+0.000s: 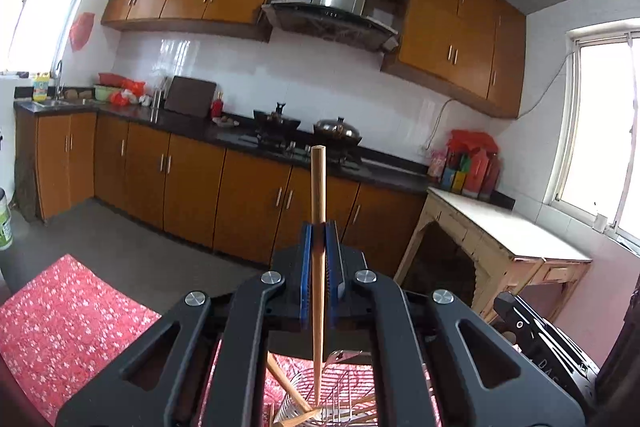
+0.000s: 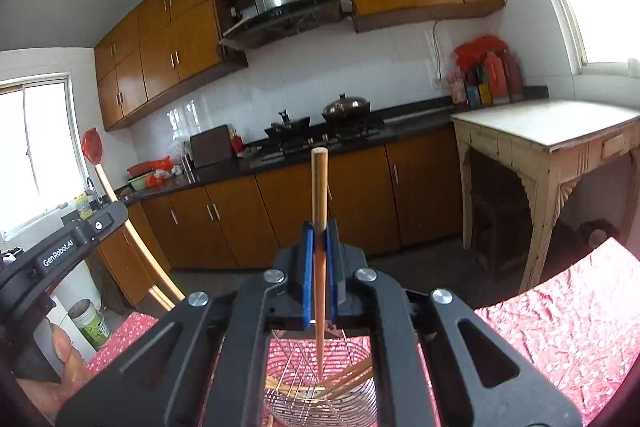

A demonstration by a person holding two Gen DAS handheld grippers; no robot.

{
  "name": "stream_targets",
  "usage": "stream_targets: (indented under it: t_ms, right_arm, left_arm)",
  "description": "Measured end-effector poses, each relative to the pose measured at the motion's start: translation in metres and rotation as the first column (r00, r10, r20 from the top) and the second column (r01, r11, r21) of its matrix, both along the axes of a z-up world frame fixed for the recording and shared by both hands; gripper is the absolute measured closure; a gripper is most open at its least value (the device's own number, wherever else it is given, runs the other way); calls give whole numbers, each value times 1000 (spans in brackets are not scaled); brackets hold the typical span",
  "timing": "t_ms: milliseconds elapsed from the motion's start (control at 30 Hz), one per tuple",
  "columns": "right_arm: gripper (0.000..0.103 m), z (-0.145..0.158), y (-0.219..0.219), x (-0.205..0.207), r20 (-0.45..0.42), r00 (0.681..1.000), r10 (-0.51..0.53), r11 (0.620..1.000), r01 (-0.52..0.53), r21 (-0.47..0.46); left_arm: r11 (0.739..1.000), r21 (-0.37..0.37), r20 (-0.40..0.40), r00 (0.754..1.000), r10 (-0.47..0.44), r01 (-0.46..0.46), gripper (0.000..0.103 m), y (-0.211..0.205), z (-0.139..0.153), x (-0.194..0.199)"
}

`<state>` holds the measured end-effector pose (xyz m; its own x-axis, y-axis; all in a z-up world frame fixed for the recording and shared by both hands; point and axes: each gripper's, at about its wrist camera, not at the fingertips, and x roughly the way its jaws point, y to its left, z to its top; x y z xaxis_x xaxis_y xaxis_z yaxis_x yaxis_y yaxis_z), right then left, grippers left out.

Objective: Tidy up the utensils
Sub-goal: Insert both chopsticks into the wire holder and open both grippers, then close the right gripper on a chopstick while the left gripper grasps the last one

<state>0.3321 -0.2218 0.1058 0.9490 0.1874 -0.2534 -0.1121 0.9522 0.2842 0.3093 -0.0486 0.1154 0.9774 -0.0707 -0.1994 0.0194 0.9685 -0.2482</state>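
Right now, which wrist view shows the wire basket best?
The right wrist view: the wire basket shows its rim, mesh and chopsticks lying inside, below the right gripper. The left wrist view catches only a cropped part of it at the bottom edge.

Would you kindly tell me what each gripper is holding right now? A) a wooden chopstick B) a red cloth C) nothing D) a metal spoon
A: a wooden chopstick stands upright, clamped in the left gripper, and another chopstick in the right gripper.
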Motion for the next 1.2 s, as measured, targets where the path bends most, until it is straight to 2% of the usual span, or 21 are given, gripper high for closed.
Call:
stream_targets:
  t_ms: [400,467,500,533,567,633,667,733,767,967,1100,1200]
  right_arm:
    - [95,-38,-2,18,-119,993,23,999,-19,39]
    - [92,-42,-2,21,-154,988,3,1000,0,21]
    - [87,-43,-2,21,-162,987,-17,1000,19,8]
    - [72,-43,-2,21,-167,985,-32,999,33,0]
    - [61,-43,-4,18,-164,985,-55,998,54,-8]
    - [59,-42,-8,12,-156,984,-82,997,79,-22]
    - [58,-41,-10,8,-152,984,-92,996,89,-27]
    - [55,-38,-14,0,-141,984,-112,993,108,-37]
    - [53,-36,-16,-5,-134,983,-126,992,121,-44]
    - [51,-32,-32,-43,-125,976,-177,984,171,-52]
    - [51,-52,-40,-75,-167,966,-195,980,189,-55]
    - [51,-81,-41,-94,-220,957,-190,982,180,-64]
  left_arm:
    - [1000,15,-91,996,-25,27,96,0,-17,10]
    - [999,21,-128,991,-28,31,96,-1,-18,13]
    - [999,24,-148,989,-21,24,95,-1,-18,13]
    - [999,26,-162,987,-16,20,95,0,-18,14]
    - [999,29,-180,984,-12,17,95,2,-17,13]
    - [999,32,-189,982,-7,13,94,4,-16,10]
    - [999,37,-192,981,1,6,93,7,-15,7]
    - [999,42,-193,981,13,-5,79,9,-11,1]
    - [999,43,-191,981,19,-11,76,11,-10,-3]
    - [998,43,-176,983,41,-34,68,24,0,-39]
    - [998,56,-168,985,47,-38,62,36,-6,-74]
    - [997,65,-186,981,56,-44,58,44,-22,-96]
